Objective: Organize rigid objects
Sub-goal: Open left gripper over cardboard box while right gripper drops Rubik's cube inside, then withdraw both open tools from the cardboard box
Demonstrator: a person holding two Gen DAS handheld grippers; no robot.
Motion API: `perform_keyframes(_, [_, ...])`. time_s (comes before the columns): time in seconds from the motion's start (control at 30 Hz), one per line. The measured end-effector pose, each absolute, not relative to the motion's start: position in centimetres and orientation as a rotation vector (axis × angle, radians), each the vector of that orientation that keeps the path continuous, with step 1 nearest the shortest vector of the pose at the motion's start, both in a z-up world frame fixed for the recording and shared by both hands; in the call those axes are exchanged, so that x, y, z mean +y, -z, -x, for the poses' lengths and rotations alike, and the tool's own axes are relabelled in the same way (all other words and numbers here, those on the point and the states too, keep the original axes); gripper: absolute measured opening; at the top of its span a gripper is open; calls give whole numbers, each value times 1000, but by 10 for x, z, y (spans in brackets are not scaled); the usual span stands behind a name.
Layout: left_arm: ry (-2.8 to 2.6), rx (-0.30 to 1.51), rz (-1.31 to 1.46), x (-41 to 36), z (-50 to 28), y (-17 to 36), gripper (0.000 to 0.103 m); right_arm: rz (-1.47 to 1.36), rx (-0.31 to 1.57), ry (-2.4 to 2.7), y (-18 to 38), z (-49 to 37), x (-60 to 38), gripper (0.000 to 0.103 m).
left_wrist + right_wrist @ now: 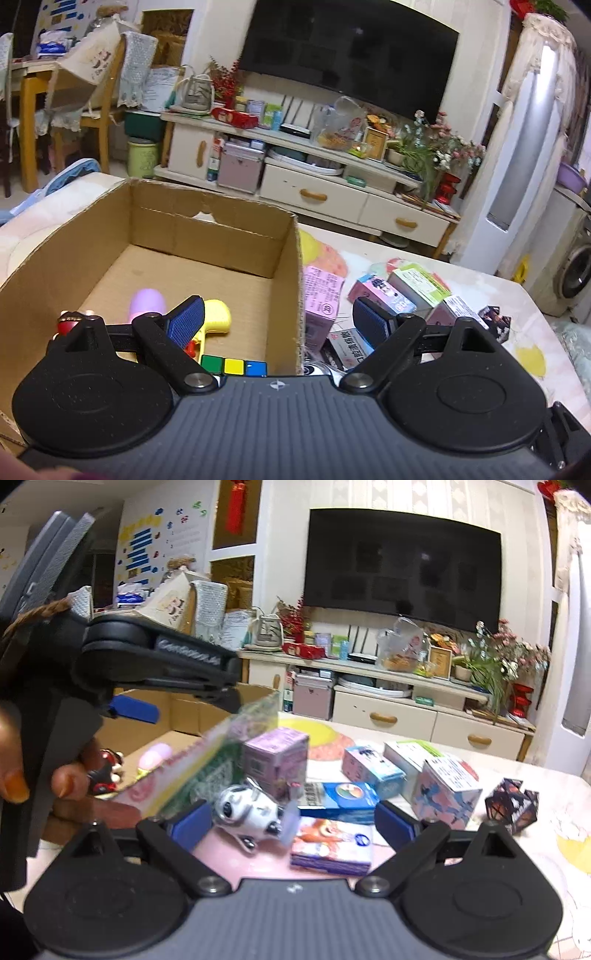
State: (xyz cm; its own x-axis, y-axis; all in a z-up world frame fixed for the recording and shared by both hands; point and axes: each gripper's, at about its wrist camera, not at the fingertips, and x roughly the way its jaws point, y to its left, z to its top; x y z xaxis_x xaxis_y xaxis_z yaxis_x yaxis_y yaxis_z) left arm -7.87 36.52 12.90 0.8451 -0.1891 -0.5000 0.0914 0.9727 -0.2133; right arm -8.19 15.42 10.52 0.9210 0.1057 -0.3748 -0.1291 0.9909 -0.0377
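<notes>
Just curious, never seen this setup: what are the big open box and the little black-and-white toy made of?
The box looks like plain brown corrugated cardboard, matte, with a torn, ragged rim. The toy seems glossy hard plastic, judging by its bright highlights, though blur leaves that open.

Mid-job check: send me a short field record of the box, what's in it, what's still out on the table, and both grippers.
box: open cardboard box, on the table's left
in box: yellow toy gun, purple egg-shaped toy, puzzle cube
still out: panda toy, blue carton, orange-fox carton, dark folding cube
left gripper: open, empty, straddling the box's right wall
right gripper: open, panda toy between the fingers, not pinched
</notes>
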Motion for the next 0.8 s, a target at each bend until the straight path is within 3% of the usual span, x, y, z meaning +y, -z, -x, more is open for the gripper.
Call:
perform_keyframes(0.33, [31,532,127,372,82,-132,103,46,415,-46,-88,74,118,97])
perform_keyframes(0.8, [159,502,49,316,102,-144,103,27,430,134,-73,50,46,101])
